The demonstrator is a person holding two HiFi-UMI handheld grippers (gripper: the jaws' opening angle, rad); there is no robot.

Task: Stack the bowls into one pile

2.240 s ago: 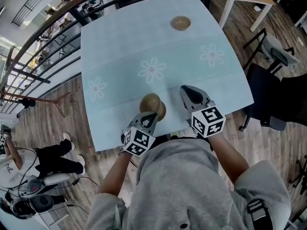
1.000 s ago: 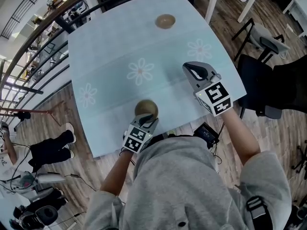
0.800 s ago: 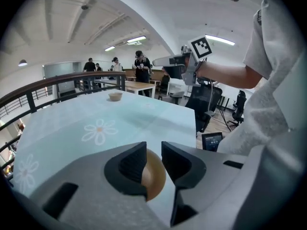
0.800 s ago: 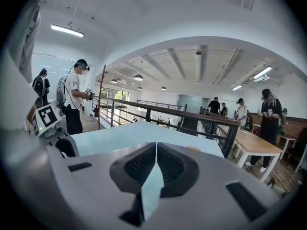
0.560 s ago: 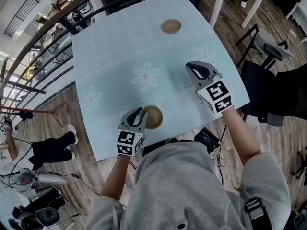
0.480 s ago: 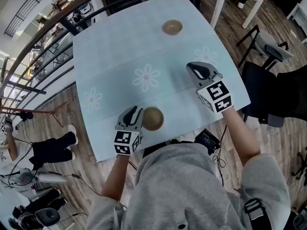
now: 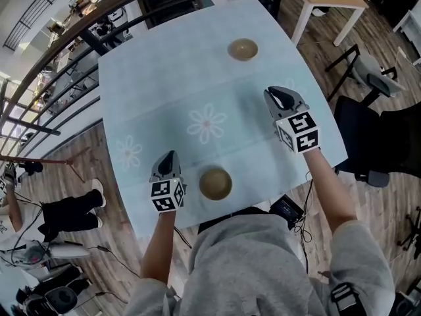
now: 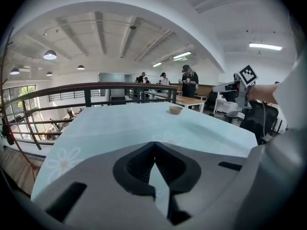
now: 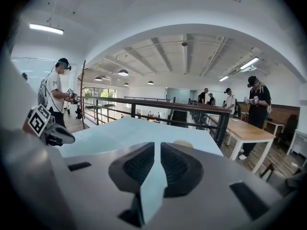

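Two round brown bowls aren't piled: far bowl (image 7: 243,49) waits at twelve o'clock. Left claw (image 7: 167,157) let near bowl (image 7: 215,184) go, just closing empty; right claw (image 7: 280,97) slightly open.

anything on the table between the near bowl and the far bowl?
No objects: head view shows only bare tablecloth with a printed daisy between near bowl and far bowl.

No words, numbers or brands could be read anywhere. The left claw (image 7: 167,158) and right claw (image 7: 279,97) bore only black-and-white square marker patterns.
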